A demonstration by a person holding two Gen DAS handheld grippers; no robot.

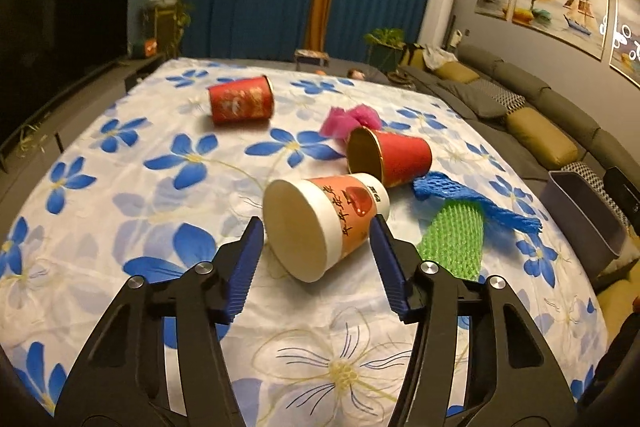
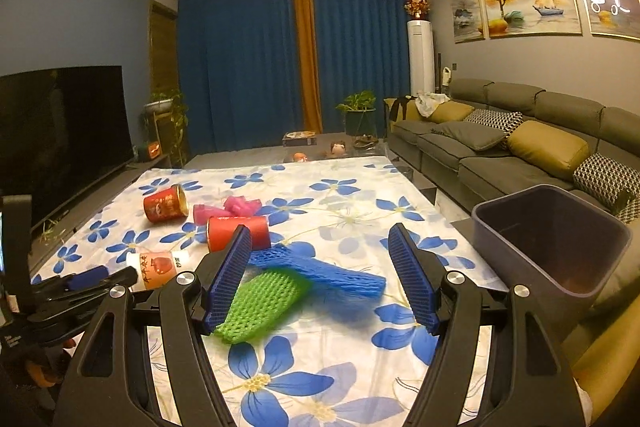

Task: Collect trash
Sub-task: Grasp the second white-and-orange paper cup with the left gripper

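Left wrist view
- Left gripper (image 1: 318,227): jaws partly apart, one blue pad on each side of the white and orange cup; the right pad tip is at the cup's wall, the left pad tip just beside its base, and I cannot tell whether either presses on it.
- White and orange cup (image 1: 326,223): on its side on the floral cloth (image 1: 120,227), flat bottom turned toward the gripper, between the fingertips.
- Red cup, gold inside (image 1: 386,157): on its side just beyond the white cup and touching it.
- Second red cup (image 1: 241,99): farther ahead and to the left, on its side, well apart from the jaws.
- Pink net (image 1: 350,121): crumpled behind the gold-lined cup.
- Blue foam net (image 1: 472,201): ahead and right of the right finger, overlapping the green foam net (image 1: 454,239), which lies just beside that finger.
- Grey bin (image 1: 588,215): far right, off the cloth's edge.

Right wrist view
- Right gripper (image 2: 320,251): jaws wide apart, holding nothing.
- Green foam net (image 2: 262,303): flat on the cloth, against the left pad, blurred.
- Blue foam net (image 2: 320,269): lies across between the two fingers, no pad on it.
- Cups: the two red ones (image 2: 166,205) (image 2: 236,233) ahead to the left; the white and orange cup (image 2: 158,265) far left, at the left gripper's (image 2: 96,277) tips.
- Grey bin (image 2: 552,247): open, just right of the right finger.
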